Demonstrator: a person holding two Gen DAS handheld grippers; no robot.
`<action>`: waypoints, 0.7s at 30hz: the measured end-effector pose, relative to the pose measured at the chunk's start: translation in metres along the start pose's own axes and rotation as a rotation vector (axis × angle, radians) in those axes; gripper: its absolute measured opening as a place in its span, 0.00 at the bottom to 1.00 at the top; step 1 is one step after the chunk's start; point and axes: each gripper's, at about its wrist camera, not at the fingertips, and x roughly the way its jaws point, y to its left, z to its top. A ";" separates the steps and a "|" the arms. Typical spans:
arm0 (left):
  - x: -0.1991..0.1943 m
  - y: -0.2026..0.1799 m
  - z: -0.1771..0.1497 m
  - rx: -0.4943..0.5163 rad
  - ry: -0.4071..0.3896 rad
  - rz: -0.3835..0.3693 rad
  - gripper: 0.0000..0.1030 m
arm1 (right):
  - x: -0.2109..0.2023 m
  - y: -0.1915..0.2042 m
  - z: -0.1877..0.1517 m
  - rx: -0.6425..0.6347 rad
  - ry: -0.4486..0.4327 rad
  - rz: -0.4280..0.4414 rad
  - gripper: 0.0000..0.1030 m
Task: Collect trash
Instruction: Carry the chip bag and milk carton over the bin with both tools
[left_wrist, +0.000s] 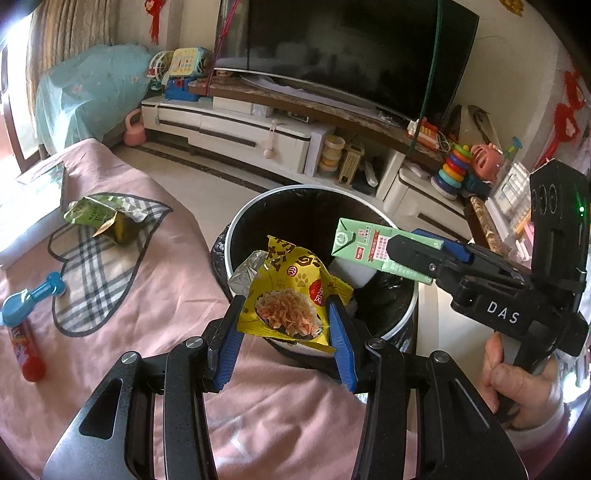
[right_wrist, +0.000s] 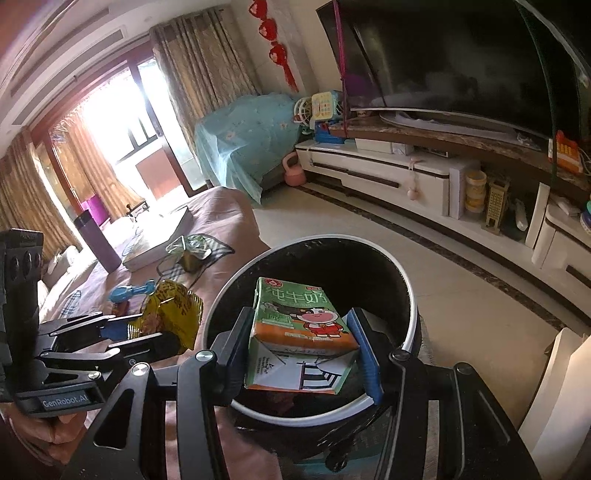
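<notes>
The drop step appears to be in hand. A yellow wrapper (left_wrist: 291, 299) is clamped between the left gripper (left_wrist: 286, 325) fingers at the near rim of the bin (left_wrist: 240, 225), and a milk carton (right_wrist: 301, 332) is clamped by the right gripper (right_wrist: 301, 347) over the bin's mouth. Next, both pairs of fingers would need to be opened, the wrapper first carried further over the mouth. A green carton (left_wrist: 101, 218) is left at 10 o'clock on the pink-covered table (left_wrist: 177, 295). A TV (left_wrist: 351, 48) stands at 12 o'clock.
</notes>
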 end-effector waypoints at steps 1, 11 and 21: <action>0.002 0.000 0.001 0.000 0.003 -0.001 0.41 | 0.001 -0.002 0.001 0.000 0.003 -0.001 0.50; 0.017 -0.006 0.008 0.013 0.023 0.003 0.42 | 0.012 -0.011 0.008 0.006 0.022 -0.014 0.50; 0.027 -0.006 0.012 -0.001 0.055 -0.008 0.52 | 0.019 -0.022 0.014 0.056 0.041 0.012 0.52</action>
